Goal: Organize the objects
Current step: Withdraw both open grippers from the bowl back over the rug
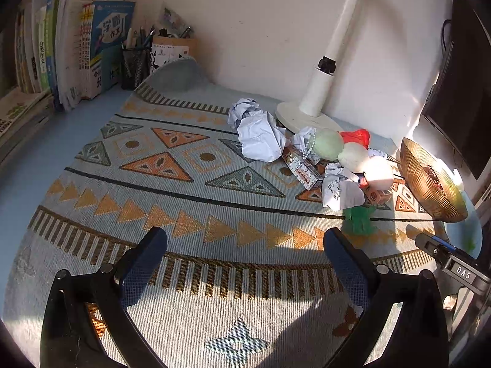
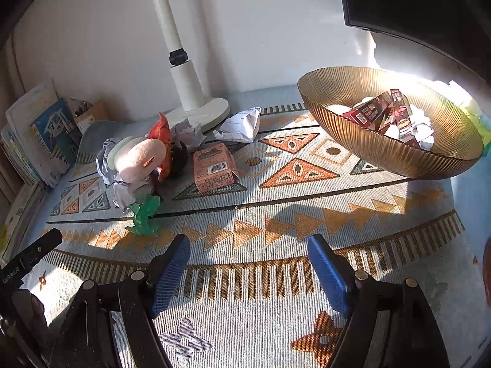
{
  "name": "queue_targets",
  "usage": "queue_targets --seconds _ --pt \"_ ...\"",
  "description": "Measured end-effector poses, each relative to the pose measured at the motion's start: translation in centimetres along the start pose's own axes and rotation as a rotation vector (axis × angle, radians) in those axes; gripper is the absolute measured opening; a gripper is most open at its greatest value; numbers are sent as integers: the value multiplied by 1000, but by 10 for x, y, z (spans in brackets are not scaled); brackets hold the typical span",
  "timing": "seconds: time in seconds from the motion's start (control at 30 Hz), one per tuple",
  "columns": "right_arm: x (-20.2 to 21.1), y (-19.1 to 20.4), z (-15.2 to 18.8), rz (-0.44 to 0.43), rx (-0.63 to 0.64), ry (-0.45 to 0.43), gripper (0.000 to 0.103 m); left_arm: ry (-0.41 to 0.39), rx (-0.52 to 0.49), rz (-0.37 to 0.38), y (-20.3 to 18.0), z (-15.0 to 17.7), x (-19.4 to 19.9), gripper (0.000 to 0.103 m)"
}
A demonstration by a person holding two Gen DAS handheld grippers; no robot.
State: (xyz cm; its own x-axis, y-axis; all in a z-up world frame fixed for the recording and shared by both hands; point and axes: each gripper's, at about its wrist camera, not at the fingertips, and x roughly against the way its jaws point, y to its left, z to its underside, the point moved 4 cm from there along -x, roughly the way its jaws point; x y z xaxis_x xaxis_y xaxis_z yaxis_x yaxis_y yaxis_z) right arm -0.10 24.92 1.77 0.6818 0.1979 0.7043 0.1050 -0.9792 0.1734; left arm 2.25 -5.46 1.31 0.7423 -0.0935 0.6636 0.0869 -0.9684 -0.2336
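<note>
A pile of clutter lies on the patterned mat (image 1: 190,184) by the lamp base: crumpled paper (image 1: 260,135), a small carton (image 1: 302,170), plush balls (image 1: 353,156) and a green toy (image 1: 359,219). In the right wrist view the same heap shows a pink plush (image 2: 138,159), the green toy (image 2: 144,213), an orange carton (image 2: 213,167) and crumpled paper (image 2: 241,125). A gold ribbed bowl (image 2: 383,150) at the right holds cartons and paper. My left gripper (image 1: 245,245) stands open over bare mat, nothing between its fingers. My right gripper (image 2: 248,251) is open too, empty, short of the bowl.
A white lamp (image 1: 310,116) stands at the back by the wall. Books (image 1: 92,49) and a mesh pen cup (image 1: 135,64) line the back left. A dark monitor (image 2: 414,6) hangs at the upper right. The gold bowl (image 1: 429,184) sits at the mat's right edge.
</note>
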Motion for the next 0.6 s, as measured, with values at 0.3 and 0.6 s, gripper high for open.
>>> queue_targets --seconds 0.3,0.6 --pt "-7 0 0 -14 -15 45 87 8 -5 21 -2 2 -1 102" --pt "-10 19 -8 -128 49 99 87 83 -32 82 -8 -9 -8 102"
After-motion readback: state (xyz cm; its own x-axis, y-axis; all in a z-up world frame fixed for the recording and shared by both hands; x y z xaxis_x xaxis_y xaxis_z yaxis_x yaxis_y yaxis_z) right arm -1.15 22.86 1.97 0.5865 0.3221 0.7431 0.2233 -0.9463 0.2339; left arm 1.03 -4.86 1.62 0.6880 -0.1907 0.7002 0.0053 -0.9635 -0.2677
